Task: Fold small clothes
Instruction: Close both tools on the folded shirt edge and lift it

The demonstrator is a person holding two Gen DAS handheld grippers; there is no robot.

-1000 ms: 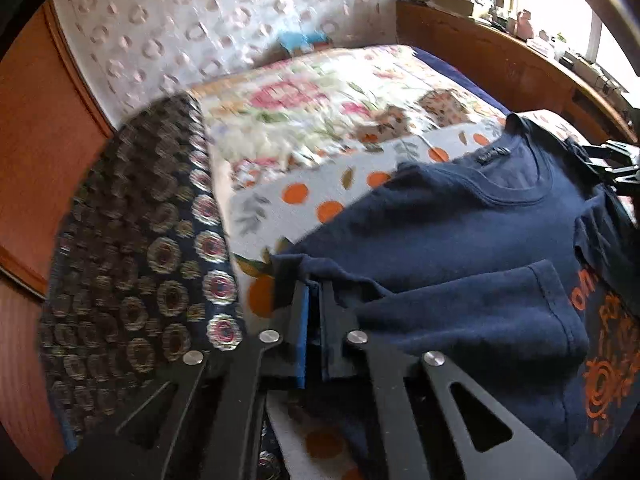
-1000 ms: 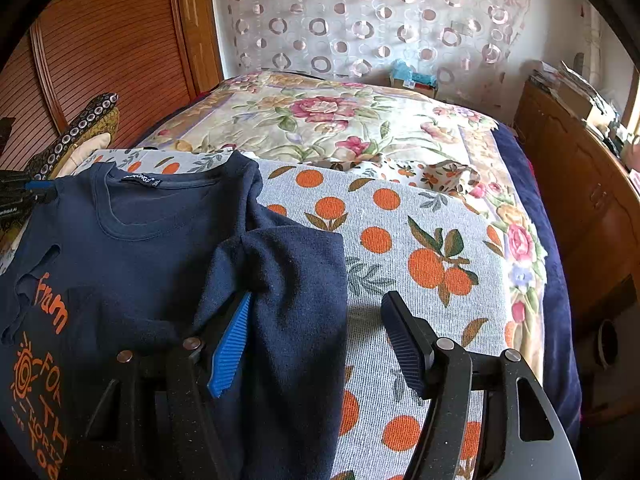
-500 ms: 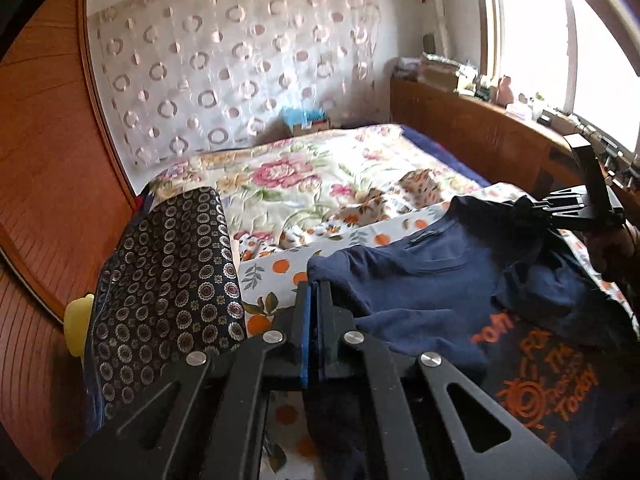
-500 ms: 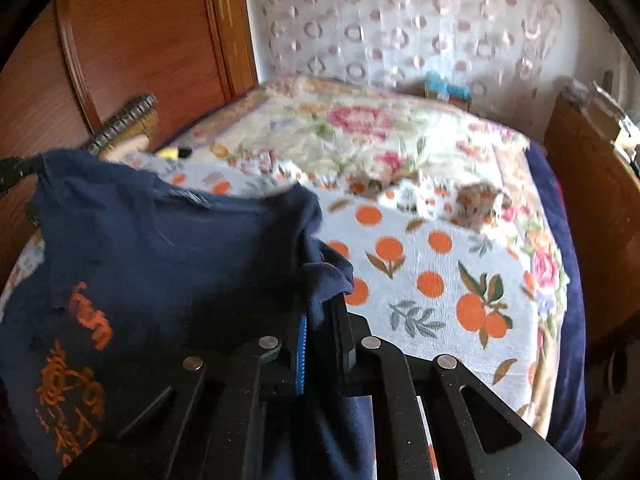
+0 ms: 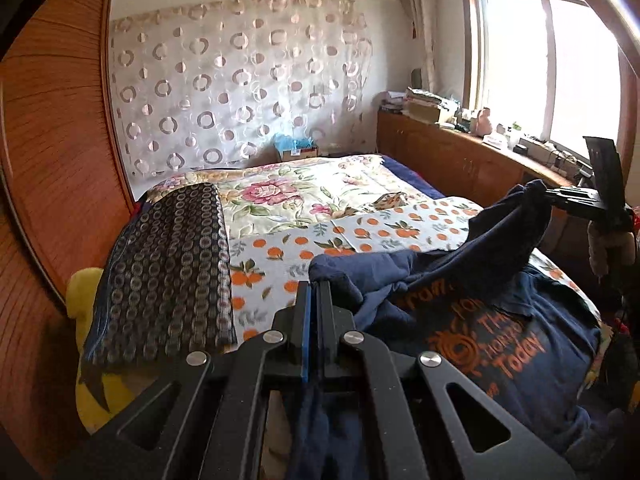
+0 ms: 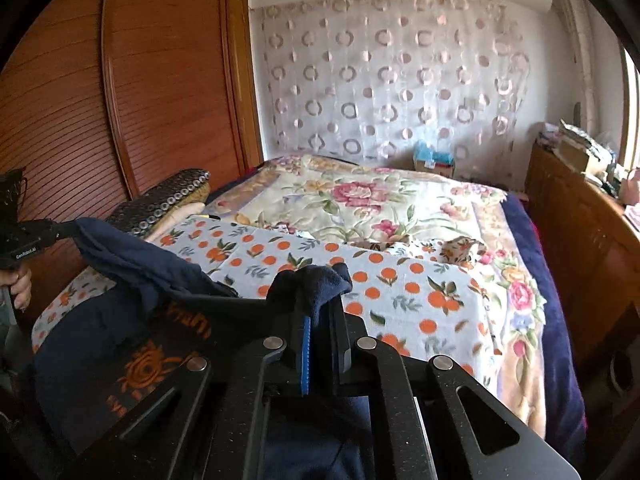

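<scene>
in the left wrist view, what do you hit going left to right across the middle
wardrobe door → patterned pillow → left gripper → navy shirt → right gripper

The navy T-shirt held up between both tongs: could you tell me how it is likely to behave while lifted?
The navy T-shirt is probably floppy: it sags between the left tongs and right tongs. It seems light, hanging from small pinches. It will likely drape and bunch, as its folds already do.
</scene>
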